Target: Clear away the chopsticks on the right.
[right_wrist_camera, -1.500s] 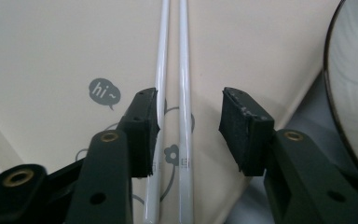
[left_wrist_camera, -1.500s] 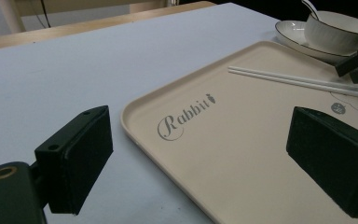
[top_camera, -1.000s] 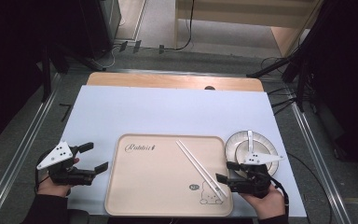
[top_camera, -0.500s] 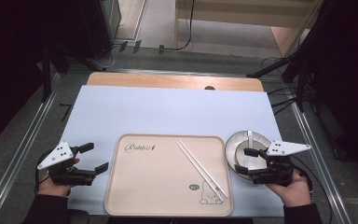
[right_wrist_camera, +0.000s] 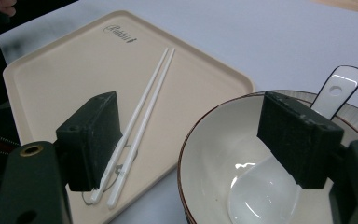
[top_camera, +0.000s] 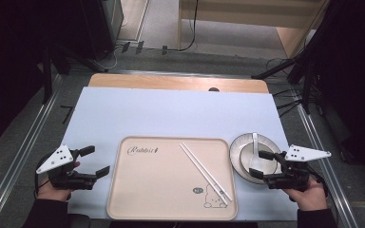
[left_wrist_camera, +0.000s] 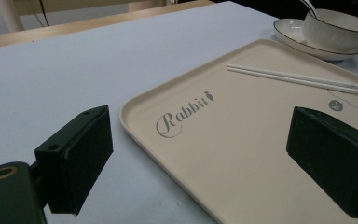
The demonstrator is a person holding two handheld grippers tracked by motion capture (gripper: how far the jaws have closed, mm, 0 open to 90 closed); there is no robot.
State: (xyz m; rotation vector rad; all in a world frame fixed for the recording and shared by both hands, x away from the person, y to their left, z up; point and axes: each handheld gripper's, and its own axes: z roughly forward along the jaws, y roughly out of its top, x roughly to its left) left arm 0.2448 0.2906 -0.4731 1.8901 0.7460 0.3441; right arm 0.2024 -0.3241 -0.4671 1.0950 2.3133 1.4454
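Pale blue cloth [top_camera: 171,114] over wooden table [top_camera: 171,82] — dark room.

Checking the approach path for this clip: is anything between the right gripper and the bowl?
Nothing visible. The right gripper hangs open at the bowl, one jaw over its inside, the other outside the rim. A white spoon lies inside the bowl, under the inner jaw.

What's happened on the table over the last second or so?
The right gripper, open, swung off the tray's right edge over to the bowl with the spoon. It holds nothing. The left gripper, chopsticks, tray and bowl stayed put.
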